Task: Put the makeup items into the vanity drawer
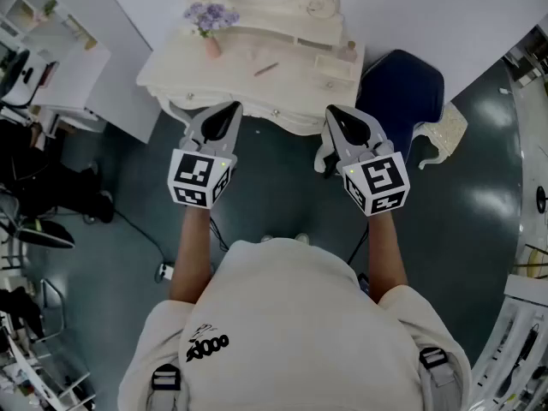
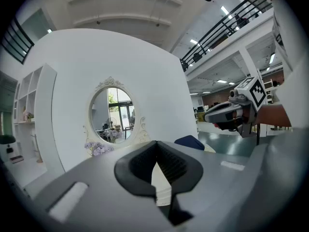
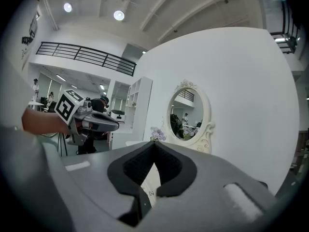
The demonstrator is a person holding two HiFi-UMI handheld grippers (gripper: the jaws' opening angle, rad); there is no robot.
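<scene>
Vanity top with makeup pencil, beyond left gripper and right gripper, jaws pressed together.

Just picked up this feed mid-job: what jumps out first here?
The white vanity with its oval mirror stands at the top of the head view, purple flowers at its left corner and a pink pencil lying on top. The left gripper and right gripper hang side by side before its front edge, both shut and empty. A dark blue stool stands at the vanity's right.
</scene>
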